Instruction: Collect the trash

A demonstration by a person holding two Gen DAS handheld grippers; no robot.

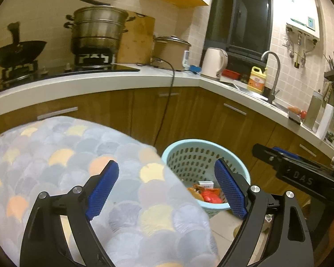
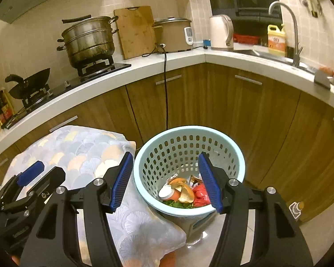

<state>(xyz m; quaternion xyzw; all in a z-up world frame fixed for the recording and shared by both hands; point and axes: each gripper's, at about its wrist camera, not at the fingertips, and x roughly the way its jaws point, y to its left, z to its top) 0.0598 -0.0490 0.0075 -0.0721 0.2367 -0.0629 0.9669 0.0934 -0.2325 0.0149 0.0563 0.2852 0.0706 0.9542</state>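
Observation:
A light blue perforated trash basket (image 2: pixel 220 140) stands on the floor by the corner cabinets; it also shows in the left wrist view (image 1: pixel 173 149). Inside lie orange peel (image 2: pixel 184 189), a small bottle with a white cap (image 2: pixel 167 192), red wrappers (image 2: pixel 200 195) and green leaves. My right gripper (image 2: pixel 164 180) is open and empty, above the basket's near rim. My left gripper (image 1: pixel 167 191) is open and empty, over the cloth-covered table (image 1: pixel 66 155), left of the basket. The left gripper shows in the right wrist view (image 2: pixel 31 178), and the right gripper in the left wrist view (image 1: pixel 278 158).
A table with a scale-patterned cloth (image 2: pixel 82 151) stands beside the basket. Behind runs an L-shaped counter (image 2: pixel 189 55) with wooden cabinets, a stove with a steamer pot (image 2: pixel 89 40) and wok, a rice cooker, kettle and sink. A black cord (image 2: pixel 165 89) hangs down. A small bottle (image 2: pixel 297 208) stands on the floor.

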